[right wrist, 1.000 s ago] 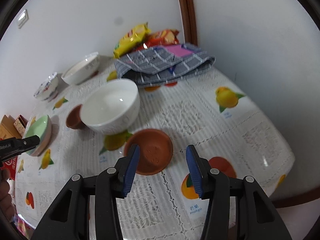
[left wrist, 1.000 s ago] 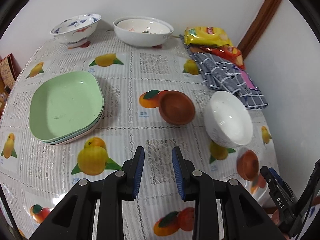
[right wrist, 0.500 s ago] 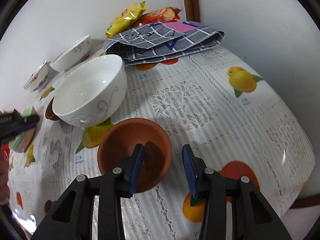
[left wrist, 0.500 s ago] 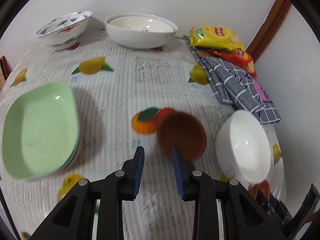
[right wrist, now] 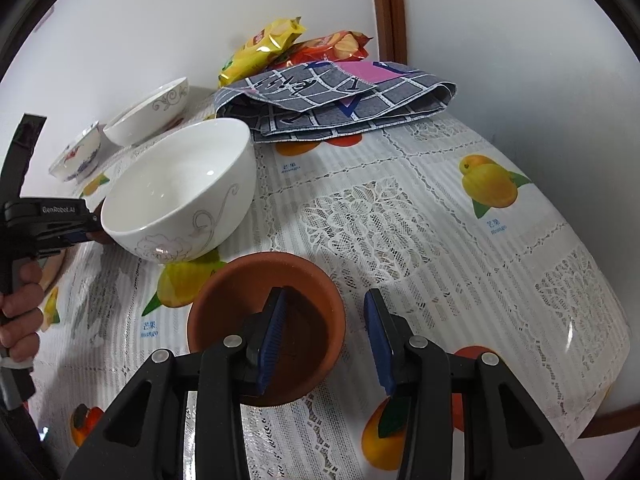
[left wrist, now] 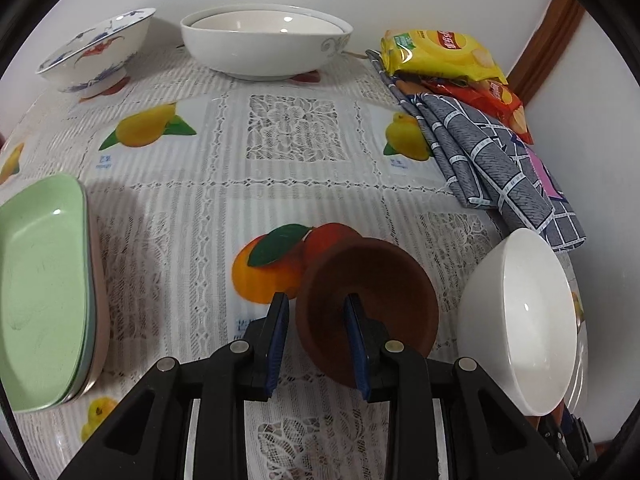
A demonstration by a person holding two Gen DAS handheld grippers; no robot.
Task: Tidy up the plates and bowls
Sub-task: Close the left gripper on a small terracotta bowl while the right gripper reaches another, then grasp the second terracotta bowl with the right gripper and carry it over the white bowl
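Two upright empty brown bowls: left gripper [left wrist: 316, 322] and right gripper [right wrist: 324, 332] each straddle a rim, fingers apart.

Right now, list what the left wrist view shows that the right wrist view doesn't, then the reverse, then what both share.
Left wrist only: the stacked green plates and the left claw straddling a dark brown bowl's rim. Right wrist only: the right claw straddling an orange-brown bowl's rim, and a hand. Both: the white bowl, checked cloth, snack bags and two far bowls.
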